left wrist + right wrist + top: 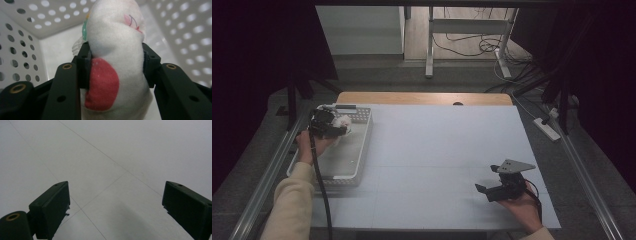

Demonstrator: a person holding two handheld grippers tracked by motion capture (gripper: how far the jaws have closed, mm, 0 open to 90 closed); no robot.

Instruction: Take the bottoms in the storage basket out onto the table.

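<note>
A soft white cloth toy (115, 47) with a red patch and small coloured marks sits squeezed between the two black jaws in the left gripper view. My left gripper (343, 128) is shut on it, inside the far end of a white perforated tray (353, 165) at the table's left. In the high view the toy (344, 122) shows as a pale lump at the gripper's tip. My right gripper (481, 190) rests low over the white table near the front right, jaws wide apart with nothing between them; its pads (53, 206) frame bare table.
The tray's perforated walls (30, 37) stand close around the held toy on the left, far and right sides. A white table top (447, 150) stretches between the two hands. A wooden strip (422, 98) borders its far edge, and metal rails run along both sides.
</note>
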